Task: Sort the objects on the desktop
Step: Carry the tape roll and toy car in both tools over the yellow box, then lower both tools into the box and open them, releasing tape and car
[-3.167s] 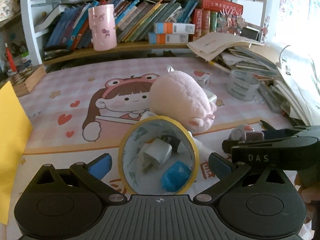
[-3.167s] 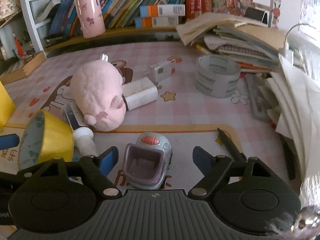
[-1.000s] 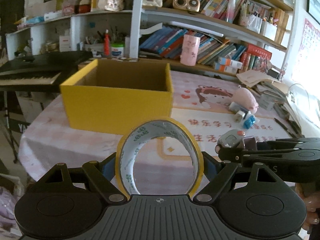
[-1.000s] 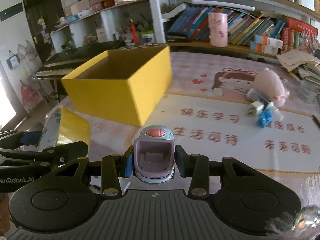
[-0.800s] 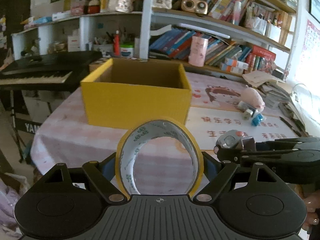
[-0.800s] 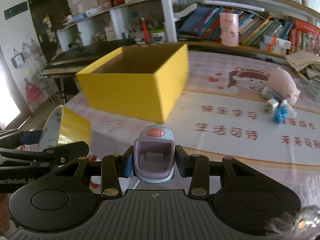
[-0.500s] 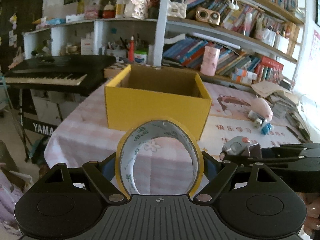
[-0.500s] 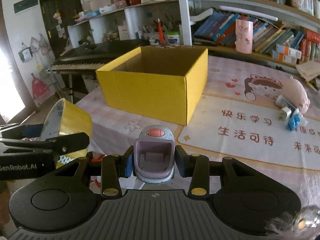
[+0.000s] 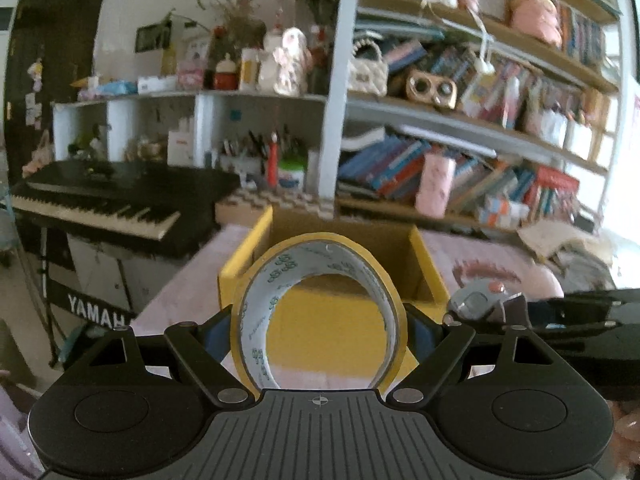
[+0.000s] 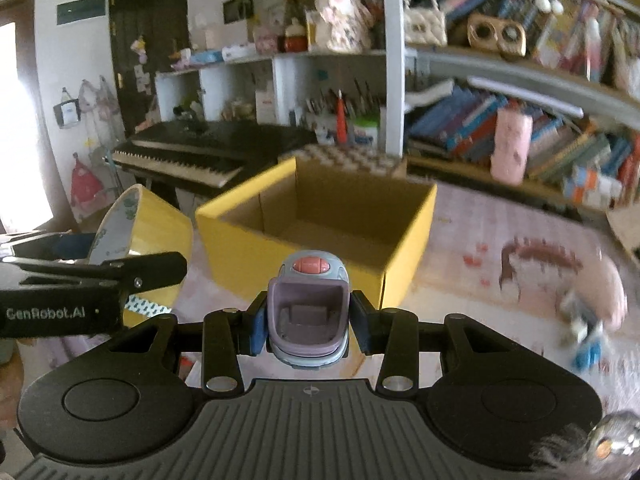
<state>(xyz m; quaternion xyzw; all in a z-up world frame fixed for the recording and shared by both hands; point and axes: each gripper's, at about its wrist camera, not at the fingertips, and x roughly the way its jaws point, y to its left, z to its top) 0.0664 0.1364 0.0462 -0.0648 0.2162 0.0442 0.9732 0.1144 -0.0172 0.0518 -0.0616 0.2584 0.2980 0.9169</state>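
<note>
Both grippers loaded, both facing the open yellow cardboard box [image 10: 320, 216] on the desk [image 10: 472, 232].

Left gripper [image 9: 320, 328]: clamped across the outside of a roll of yellow tape [image 9: 320, 308], roll standing on edge with its hole facing the camera. Through the hole the box's near wall shows, so the box lies straight ahead along the gripper's line and lower down. In the right wrist view this roll [image 10: 156, 236] sits just left of the box's near-left corner.

Right gripper [image 10: 306, 324]: jaws fully closed on a small grey-purple clip-shaped device with a red button [image 10: 307, 312], its open mouth toward the camera. The box opening lies directly ahead and below, interior visible and apparently empty.

Judgement: step in hand is carry-to-box. The deciding relation is forward reach: neither load appears to be over the opening yet; both are short of the near wall. Right gripper looks better centred on the opening; left must shift slightly right or forward. Pink plush toy [image 10: 600, 280] and small items beside it remain on the desk, well right of the box.
</note>
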